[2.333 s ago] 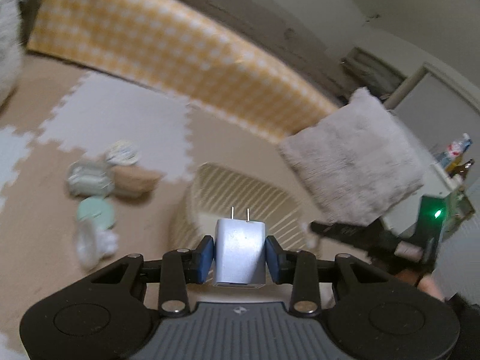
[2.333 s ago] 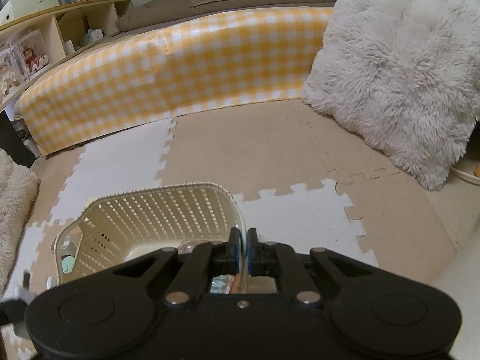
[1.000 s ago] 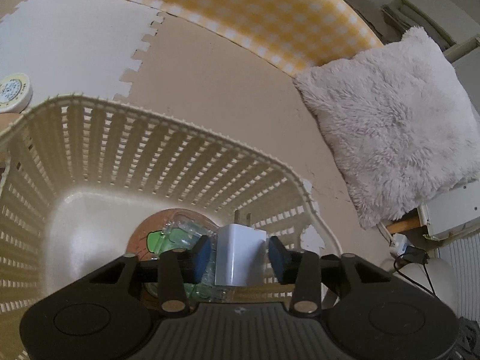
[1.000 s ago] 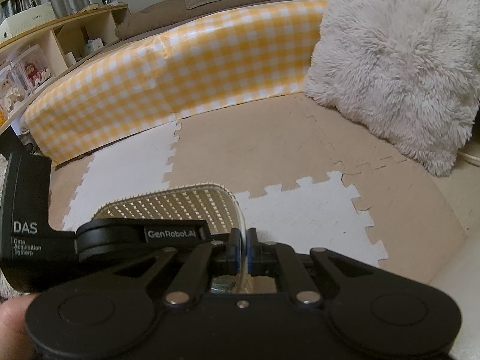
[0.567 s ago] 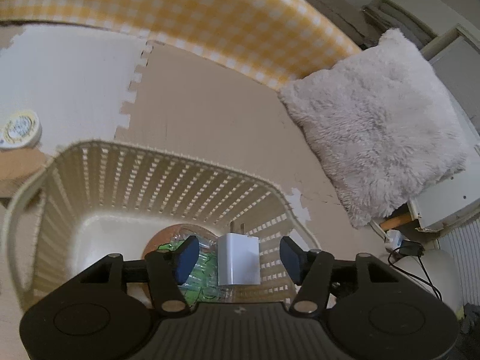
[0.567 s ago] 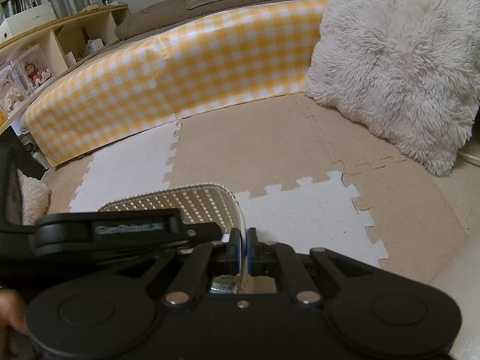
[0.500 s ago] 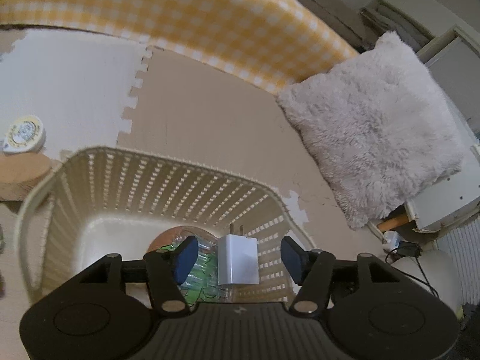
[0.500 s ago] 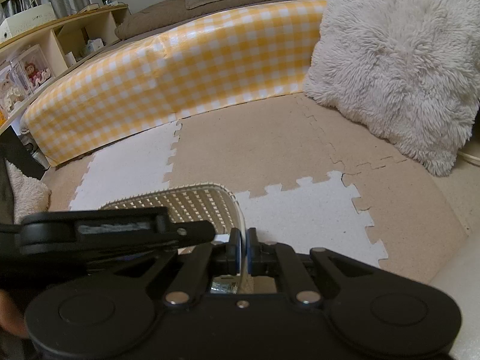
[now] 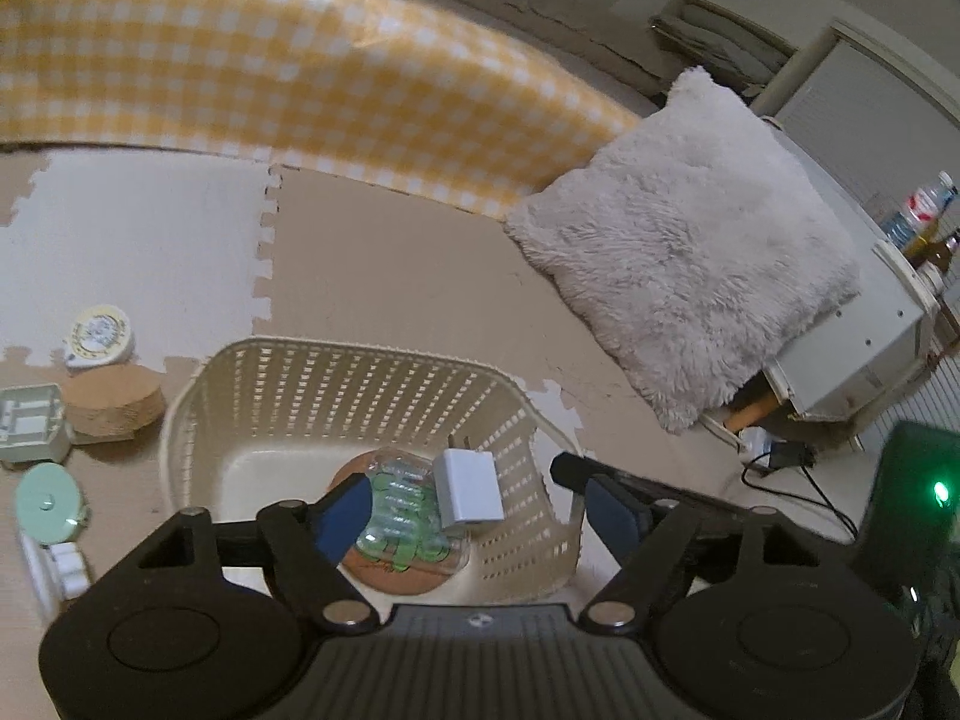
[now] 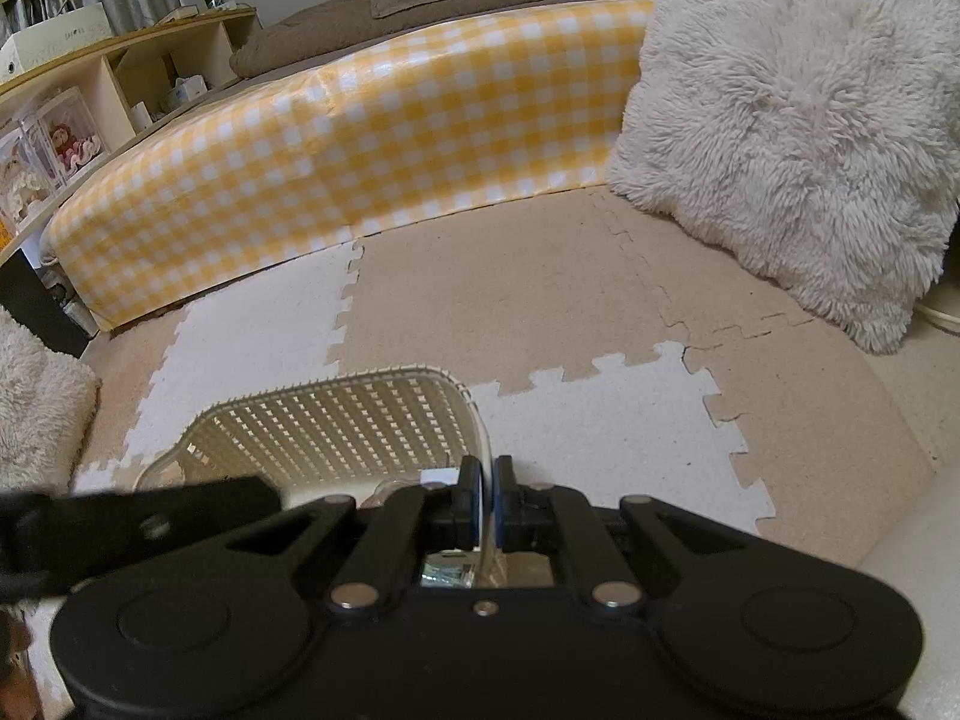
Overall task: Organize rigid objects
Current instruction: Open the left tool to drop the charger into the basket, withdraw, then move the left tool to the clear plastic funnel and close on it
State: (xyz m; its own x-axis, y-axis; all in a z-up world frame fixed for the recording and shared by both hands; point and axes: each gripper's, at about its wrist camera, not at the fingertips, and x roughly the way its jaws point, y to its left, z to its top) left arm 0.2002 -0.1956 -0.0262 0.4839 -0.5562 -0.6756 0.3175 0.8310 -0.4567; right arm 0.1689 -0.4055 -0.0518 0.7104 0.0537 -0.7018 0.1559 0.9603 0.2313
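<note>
Baskets: one cream slatted basket (image 9: 360, 384) on the foam floor mat (image 9: 390, 276), also seen from the right wrist view (image 10: 336, 426).
Chargers: one white plug charger (image 9: 467, 493), lying tilted inside the basket against its right wall, prongs pointing to the far side.
Other basket contents: one clear packet of green pieces (image 9: 399, 519) on top of one brown round disc (image 9: 396, 576), both on the basket floor beside the charger.
Loose items on the mat, left of the basket: one yellow-rimmed round tin (image 9: 99, 336), one cork-coloured round (image 9: 114, 408), one pale green box (image 9: 30, 429), one mint round lid (image 9: 48, 501), one white piece (image 9: 51, 570) (too blurred to name).
Cushions: one shaggy white cushion (image 9: 690, 276) near the mat's right edge.
Left gripper (image 9: 480, 513): blue pads wide apart above the basket, holding nothing, clear of the charger.
Right gripper (image 10: 487, 495): pads pressed together on the basket's right rim.
</note>
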